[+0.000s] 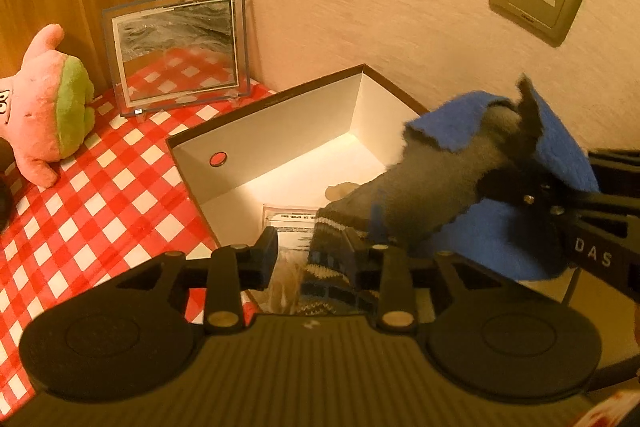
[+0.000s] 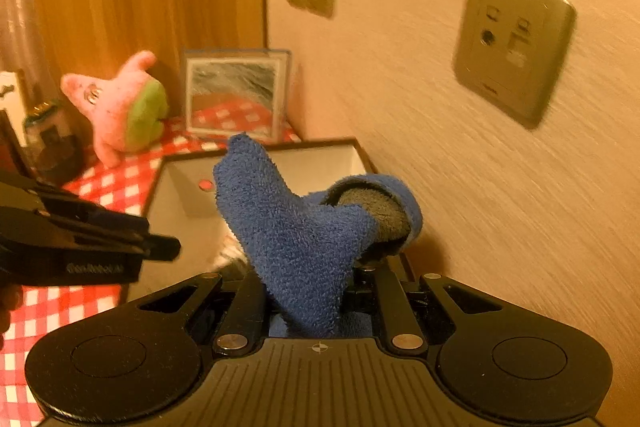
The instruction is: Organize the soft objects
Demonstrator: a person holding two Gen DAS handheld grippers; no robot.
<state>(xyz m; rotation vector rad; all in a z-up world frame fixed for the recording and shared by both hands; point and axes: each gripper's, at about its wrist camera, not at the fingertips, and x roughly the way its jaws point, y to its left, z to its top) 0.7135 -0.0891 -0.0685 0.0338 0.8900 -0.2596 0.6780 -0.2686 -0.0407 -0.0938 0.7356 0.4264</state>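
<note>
Your right gripper (image 2: 308,291) has its jaws closed on the blue fleece sock (image 2: 292,227), which bunches up ahead of them, its grey-lined cuff flopped over to the right. It hangs above the open white box (image 1: 280,131) that sits on the checkered table (image 1: 100,203) against the wall. Your left gripper (image 1: 316,259) has its jaws parted wide around nothing, with a striped knitted sock (image 1: 332,267) lying just ahead and between them, inside the box. The fleece is light and limp, so it will sag and fold wherever you let it; I judge a pinch near the thick middle fold holds better than the loose cuff. It will not slip much, being fuzzy. The pink star plush (image 1: 44,107) lies well off to the left of your left jaws, beside the glass picture frame (image 1: 180,51); it is bulkier and squashy, best taken by a limb.
</note>
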